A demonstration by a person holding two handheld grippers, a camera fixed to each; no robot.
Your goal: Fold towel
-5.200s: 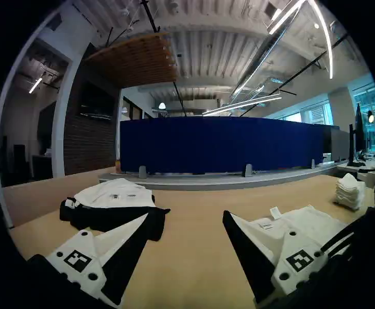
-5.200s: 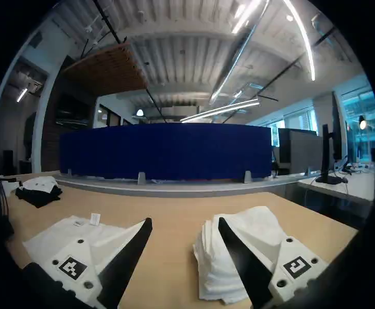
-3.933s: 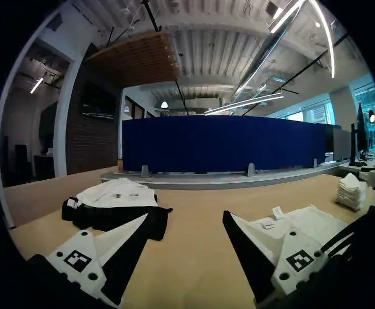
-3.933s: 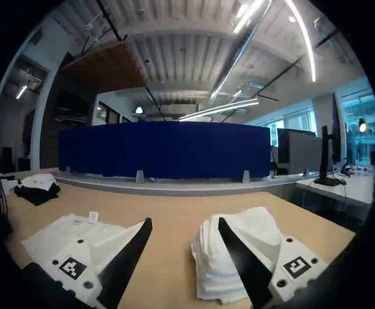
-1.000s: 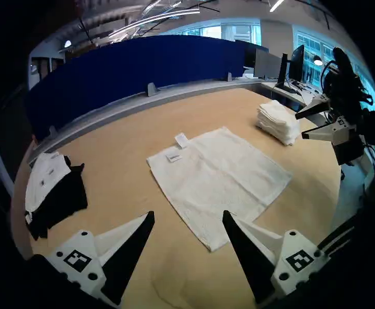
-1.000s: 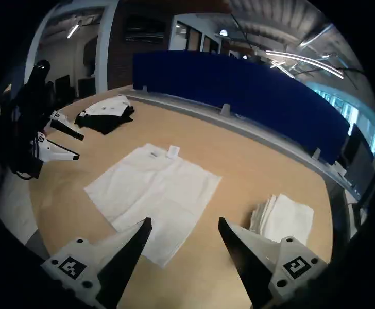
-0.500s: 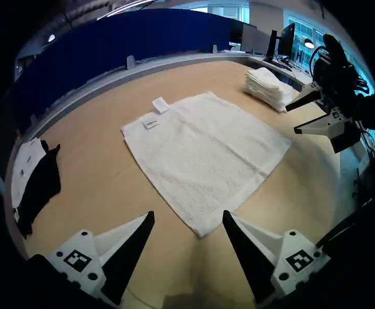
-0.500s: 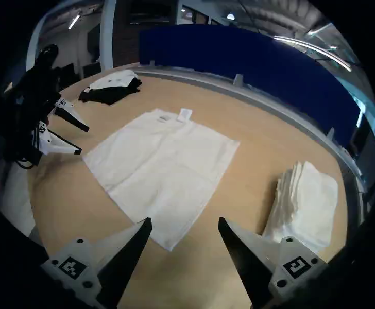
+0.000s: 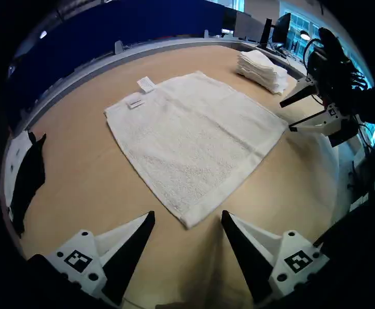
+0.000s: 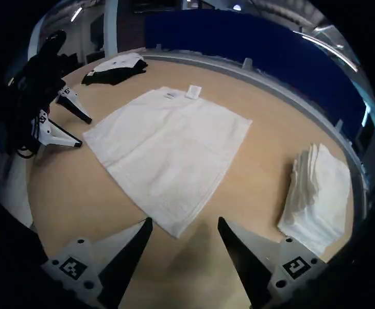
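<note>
On the surface [image 9: 84, 170] your towel [image 9: 198, 129] lies flat. Your left tongs [image 9: 187, 215] and right tongs [image 10: 184, 220] are open, near its corners.

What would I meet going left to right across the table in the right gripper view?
left gripper → spread towel → stack of folded towels

Nothing could be read: the two small tags [image 9: 146, 83] on the towel [image 9: 198, 139] were too tiny to make out.
</note>
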